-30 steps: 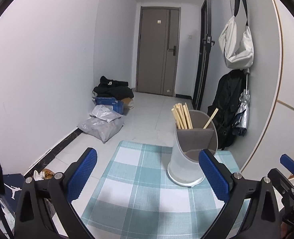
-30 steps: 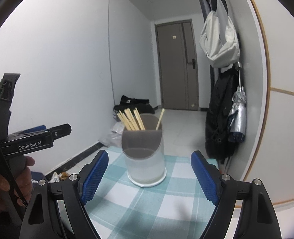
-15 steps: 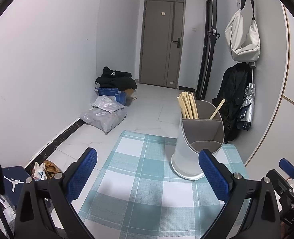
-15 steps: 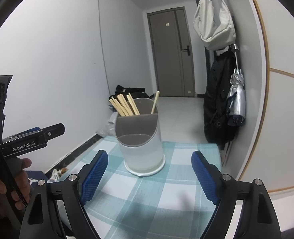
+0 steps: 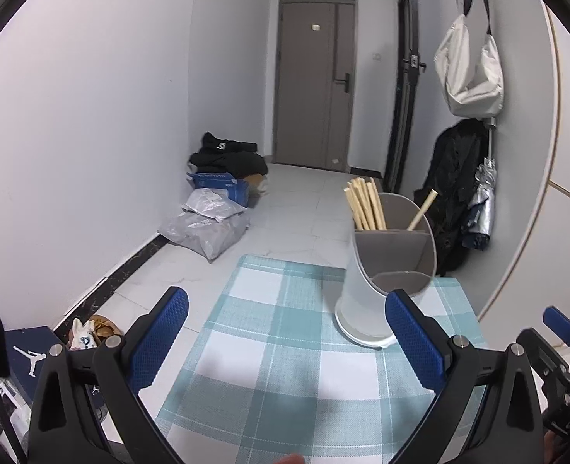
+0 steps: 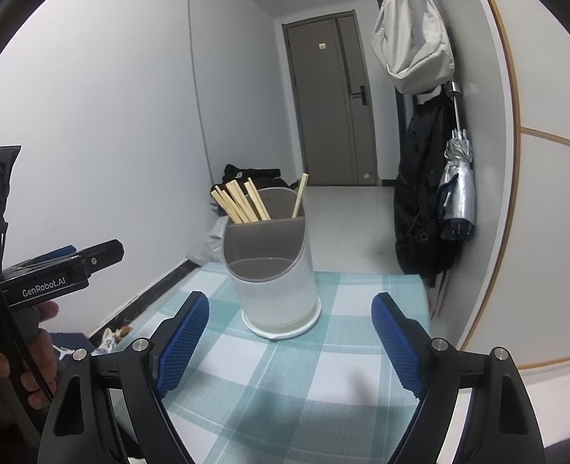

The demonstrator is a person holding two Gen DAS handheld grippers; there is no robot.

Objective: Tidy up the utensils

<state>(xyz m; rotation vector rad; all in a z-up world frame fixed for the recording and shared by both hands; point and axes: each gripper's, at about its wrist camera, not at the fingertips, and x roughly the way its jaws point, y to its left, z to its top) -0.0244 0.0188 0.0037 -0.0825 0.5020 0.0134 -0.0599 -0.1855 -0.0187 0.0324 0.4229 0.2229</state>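
A white utensil holder (image 5: 378, 301) (image 6: 279, 290) with a grey divided insert stands upright on a teal checked mat (image 5: 285, 348) (image 6: 308, 367). Several wooden chopsticks (image 5: 364, 205) (image 6: 240, 201) lean in its back left compartment, and a single stick (image 5: 422, 208) (image 6: 299, 195) stands in the back right one. The front compartment looks empty. My left gripper (image 5: 285, 336) is open with nothing between its blue pads, the holder just beyond its right finger. My right gripper (image 6: 290, 338) is open and empty, with the holder straight ahead of it.
The mat covers a small table near a grey wall on the right. Beyond lie plastic bags (image 5: 207, 228), a blue box (image 5: 219, 185) and dark clothes (image 5: 227, 154) on the tiled floor. A black coat (image 6: 420, 201), an umbrella (image 6: 459, 193) and a white bag (image 6: 412, 38) hang at right.
Both views have tilted slightly, so the holder sits lower and more to the right in the left wrist view. Both grippers stay open and empty.
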